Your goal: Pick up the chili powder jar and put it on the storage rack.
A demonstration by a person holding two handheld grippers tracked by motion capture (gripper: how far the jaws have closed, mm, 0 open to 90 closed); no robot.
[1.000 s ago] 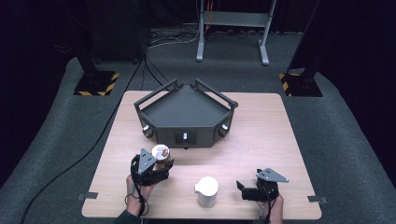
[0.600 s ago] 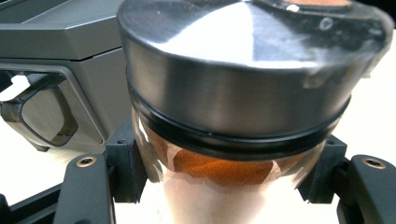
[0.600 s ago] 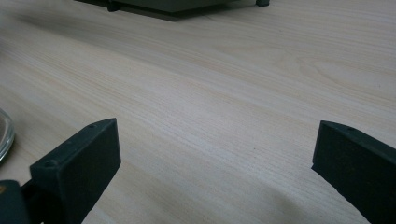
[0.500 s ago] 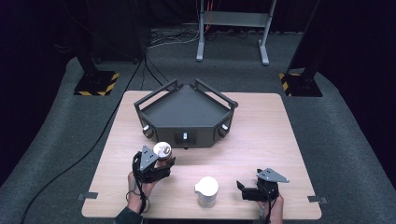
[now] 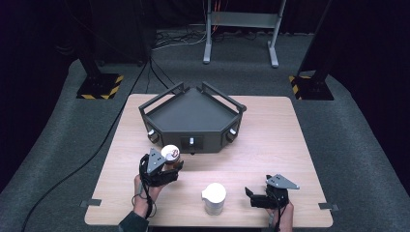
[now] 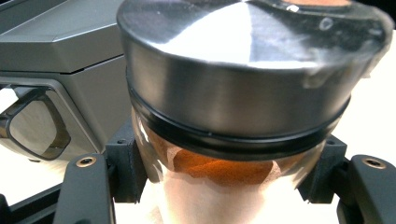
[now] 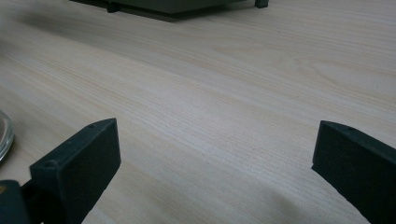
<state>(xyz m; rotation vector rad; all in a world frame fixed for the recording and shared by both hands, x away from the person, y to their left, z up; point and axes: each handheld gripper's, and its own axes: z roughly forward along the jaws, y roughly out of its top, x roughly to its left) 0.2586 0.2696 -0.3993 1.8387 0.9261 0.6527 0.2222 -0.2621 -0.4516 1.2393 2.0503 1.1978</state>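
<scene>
**A:** ok, high view first. What containers have we got?

**B:** Two. A small clear glass jar with a brushed metal lid (image 5: pixel 169 153) sits clamped in the left gripper (image 5: pixel 167 166), lifted off the light wooden table (image 5: pixel 270 140) just in front of the dark grey angular tray-shaped device (image 5: pixel 192 116). Then a white lidded pot with a little spout (image 5: pixel 213 197) stands on the table near the front edge, between the two hands.

**A:** And the right gripper (image 5: pixel 252 196)?

**B:** Down by the front right, jaws spread wide with nothing in them, pointing toward the white pot but apart from it.

**A:** Left gripper view?

**B:** Super close. The jar (image 6: pixel 243 107) has a black seal ring under the lid and reddish-orange powder inside; both jaws press its sides. The grey device (image 6: pixel 56 70) is right behind it, at left.

**A:** Right gripper view?

**B:** Bare wood (image 7: pixel 224 93) between two wide-apart black jaws. A sliver of a glassy rim (image 7: pixel 3 135) pokes in at the left edge; can't tell what it belongs to. The device's underside (image 7: pixel 177 7) is along the top.

**A:** Anything in the way?

**B:** Not between the jaws. Around the table it's grey carpet, cables, and hazard-striped stand feet (image 5: pixel 99 89).
</scene>
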